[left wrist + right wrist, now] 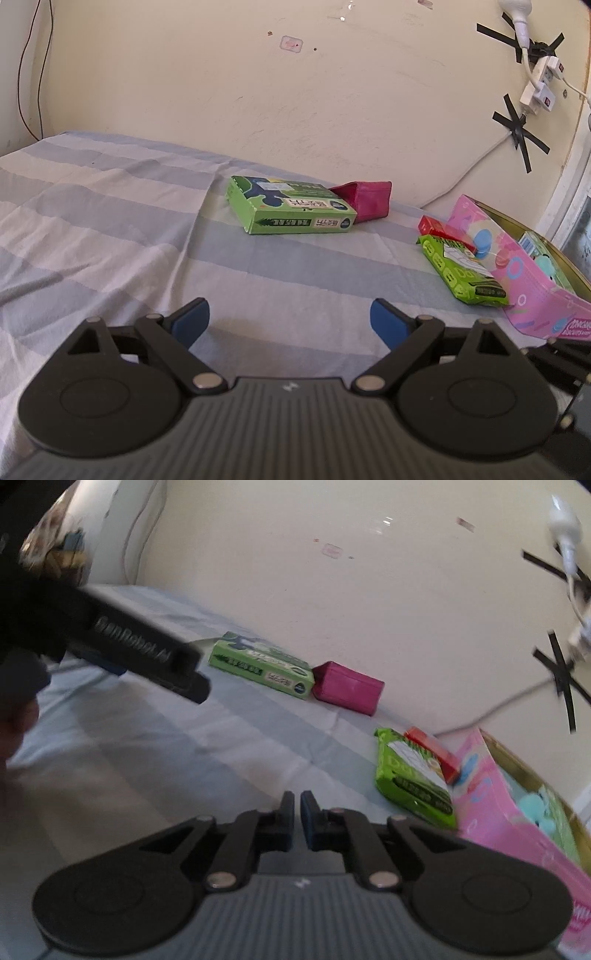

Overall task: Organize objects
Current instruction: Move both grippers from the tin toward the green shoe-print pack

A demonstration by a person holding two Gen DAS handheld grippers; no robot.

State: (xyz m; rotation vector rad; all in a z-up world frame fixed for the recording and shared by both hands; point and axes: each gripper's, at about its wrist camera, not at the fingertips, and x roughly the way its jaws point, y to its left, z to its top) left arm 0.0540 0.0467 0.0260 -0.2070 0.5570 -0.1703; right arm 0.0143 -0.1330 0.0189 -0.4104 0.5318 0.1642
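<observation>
A green box (pixel 291 210) lies on the striped bedsheet (pixel 110 221) near the wall, touching a magenta pouch (pixel 365 199) on its right. A green packet (pixel 461 269) and a small red box (pixel 439 227) lean against a pink box (pixel 524 273) at the right. My left gripper (pixel 290 321) is open and empty, well short of the green box. My right gripper (pixel 297 812) is shut and empty above the sheet; the green packet (pixel 410 775), red box (pixel 432 753) and pink box (pixel 495 805) are to its right, the green box (pixel 262 664) and pouch (pixel 349 686) are farther off.
A gold-rimmed tray (pixel 546 243) behind the pink box holds a few packets. The wall (pixel 295 92) carries taped power strips (pixel 543 77) and a white cable at the right. The left gripper's body (pixel 140 646) crosses the upper left of the right wrist view.
</observation>
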